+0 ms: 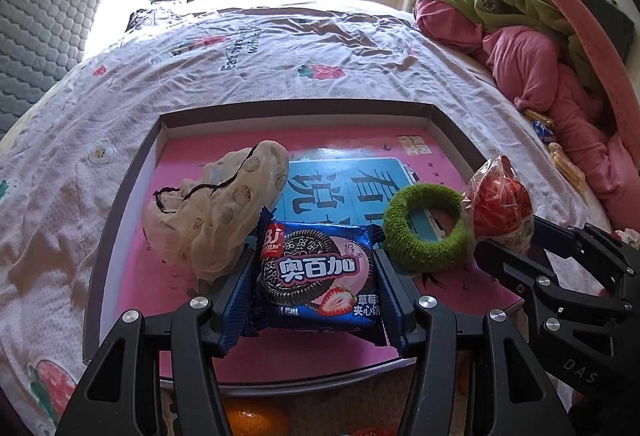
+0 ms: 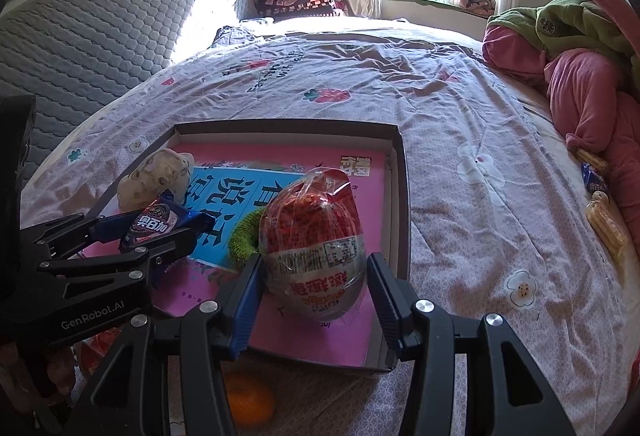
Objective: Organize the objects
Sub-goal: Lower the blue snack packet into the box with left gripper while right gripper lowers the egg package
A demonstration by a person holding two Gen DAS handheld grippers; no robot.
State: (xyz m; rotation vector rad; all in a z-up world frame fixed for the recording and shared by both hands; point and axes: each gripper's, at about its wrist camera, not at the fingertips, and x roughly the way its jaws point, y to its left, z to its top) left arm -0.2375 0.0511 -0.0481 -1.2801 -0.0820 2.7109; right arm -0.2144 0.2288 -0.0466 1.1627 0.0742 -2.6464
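The bed (image 1: 280, 47) is covered by a printed sheet, and a shallow box tray (image 1: 120, 220) with a pink liner is set on it near the foot end; collection of loose items into that tray is judged to be the step in hand. Already inside are a crumpled cream cloth (image 1: 224, 211) at the left and a green fuzzy ring (image 1: 424, 228) toward the right. A blue cookie packet (image 1: 316, 276) is clamped by its side edges in the left gripper (image 1: 316, 300), jaws partly open to the packet's width, held low over the tray's near side. A red foil-wrapped egg (image 2: 312, 244) is seen between the fingers of the right gripper (image 2: 312, 296), just beside the ring; the left pad appears pressed on it, but a gap shows at the right pad, so a firm hold cannot be confirmed, nor whether the egg rests on the liner. Next move, as judged: both items to be lowered onto free liner and released without the ring being knocked. Only the right wrist view shows clearly more snack packets (image 2: 596, 179) by the pink bedding (image 2: 580, 95), well apart from the tray; an orange (image 2: 248, 400) below the tray's near edge is seen whole there and only partly in the left view. The packet's print is readable in the left view alone.
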